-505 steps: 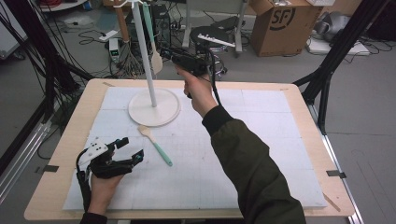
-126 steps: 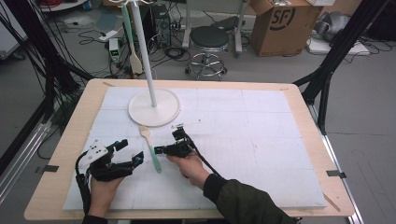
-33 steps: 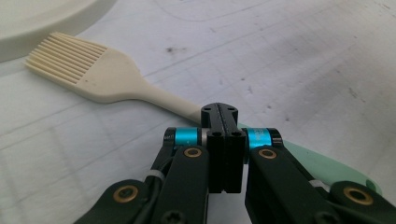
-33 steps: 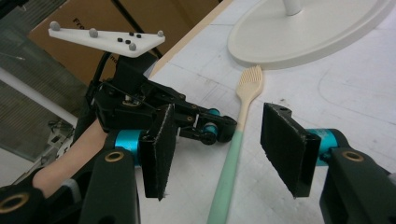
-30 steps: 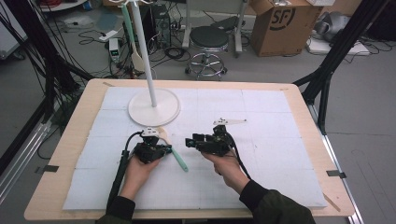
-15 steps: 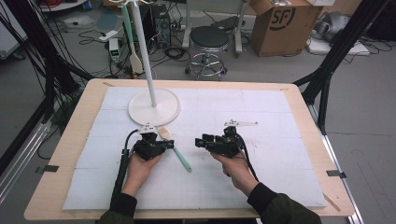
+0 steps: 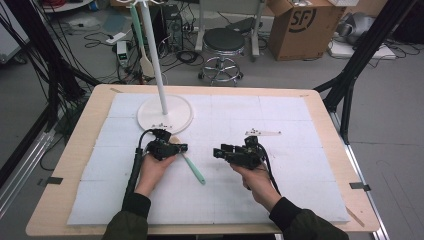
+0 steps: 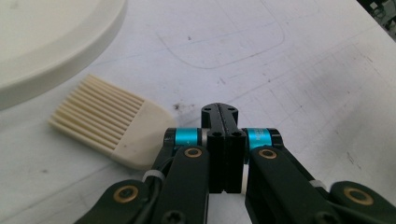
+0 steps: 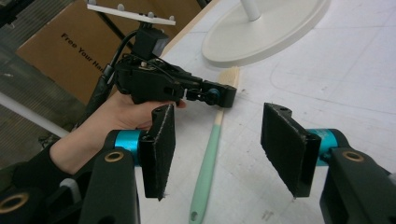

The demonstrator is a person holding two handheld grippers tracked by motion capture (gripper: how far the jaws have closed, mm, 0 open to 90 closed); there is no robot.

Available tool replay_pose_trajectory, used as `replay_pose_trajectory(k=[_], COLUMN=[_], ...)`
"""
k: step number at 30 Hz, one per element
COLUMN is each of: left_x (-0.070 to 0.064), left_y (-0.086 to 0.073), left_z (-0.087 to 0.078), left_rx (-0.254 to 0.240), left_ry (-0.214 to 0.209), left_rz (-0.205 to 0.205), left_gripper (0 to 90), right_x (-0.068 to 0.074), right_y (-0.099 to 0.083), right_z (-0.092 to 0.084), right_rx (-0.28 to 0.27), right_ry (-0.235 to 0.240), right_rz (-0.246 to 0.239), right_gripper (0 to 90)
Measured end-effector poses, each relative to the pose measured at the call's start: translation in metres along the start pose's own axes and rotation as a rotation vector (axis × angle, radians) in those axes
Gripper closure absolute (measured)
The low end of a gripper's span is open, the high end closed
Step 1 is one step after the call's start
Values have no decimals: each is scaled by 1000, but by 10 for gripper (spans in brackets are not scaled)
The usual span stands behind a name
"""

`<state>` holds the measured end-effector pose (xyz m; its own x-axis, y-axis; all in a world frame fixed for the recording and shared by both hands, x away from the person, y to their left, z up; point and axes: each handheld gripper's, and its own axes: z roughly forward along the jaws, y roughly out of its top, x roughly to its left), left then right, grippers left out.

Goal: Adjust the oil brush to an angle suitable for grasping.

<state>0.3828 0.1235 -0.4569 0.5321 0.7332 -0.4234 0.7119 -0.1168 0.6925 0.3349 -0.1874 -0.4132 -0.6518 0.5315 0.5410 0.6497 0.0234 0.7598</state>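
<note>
Compared with the frame one second earlier, both hands are found shifted slightly to the right across the table mat (image 7: pixel 300 200), while the brush stays flat on the mat.

At the left, the round white stand base (image 7: pixel 165 114) is seen at the far side of the mat, its pole rising from the centre. Just in front of it, the left gripper (image 7: pixel 181 148) is held low, its jaws pressed fully together with nothing between them, as the left gripper view confirms. The silicone brush (image 7: pixel 192 167) lies beside and slightly under the jaw tips: its cream bristle head (image 8: pixel 109 125) is near the base rim, and its green handle (image 9: pixel 208 161) runs toward the near edge.

At the right, the right gripper (image 7: pixel 219 152) is held with its jaws apart and empty, aimed at the handle, which lies between and beyond the pads in the right gripper view.

Risks, as judged: the closed left tips could nudge the brush head and swing the handle out of line, so that the pads close on air. A flat approach could scrape the pads on the mat.
</note>
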Motion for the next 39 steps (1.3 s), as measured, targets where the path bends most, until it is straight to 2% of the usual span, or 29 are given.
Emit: replay_pose_trajectory(k=[5,8,10,15,18,23,30,32,34,36,39], left_x=[-3,-5,-6,-7,-8,-7,-3,-2,2,5,6], left_y=[0,-1,-2,-6,-10,-20,-36,-42,-50,-54,-53], left_z=[0,-2,-3,-9,-16,-29,-53,-58,-65,-73,-83], left_rx=[8,17,22,26,37,33,3,47,28,17,-61], left_ry=[16,25,32,41,51,54,46,90,54,74,32], left_rz=[20,32,43,48,62,62,49,69,47,42,38], left_gripper=[900,900,900,900,900,900,900,900,900,900,900], right_x=[-3,-4,-4,-4,-5,-5,-4,-5,-5,-5,-5], right_y=[-3,-5,-6,-7,-8,-9,-10,-10,-10,-10,-10], right_z=[-7,-9,-10,-15,-19,-20,-19,-19,-19,-18,-18], right_rx=[-8,-13,-9,-20,-30,-40,-37,-38,-40,-42,-47], right_ry=[-1,0,-1,-13,-13,-14,-16,-18,-17,-16,-17], right_rz=[15,9,-1,-16,-20,-14,-13,-10,-9,-11,-10], right_gripper=[436,388,324,274,254,255,254,254,254,254,253])
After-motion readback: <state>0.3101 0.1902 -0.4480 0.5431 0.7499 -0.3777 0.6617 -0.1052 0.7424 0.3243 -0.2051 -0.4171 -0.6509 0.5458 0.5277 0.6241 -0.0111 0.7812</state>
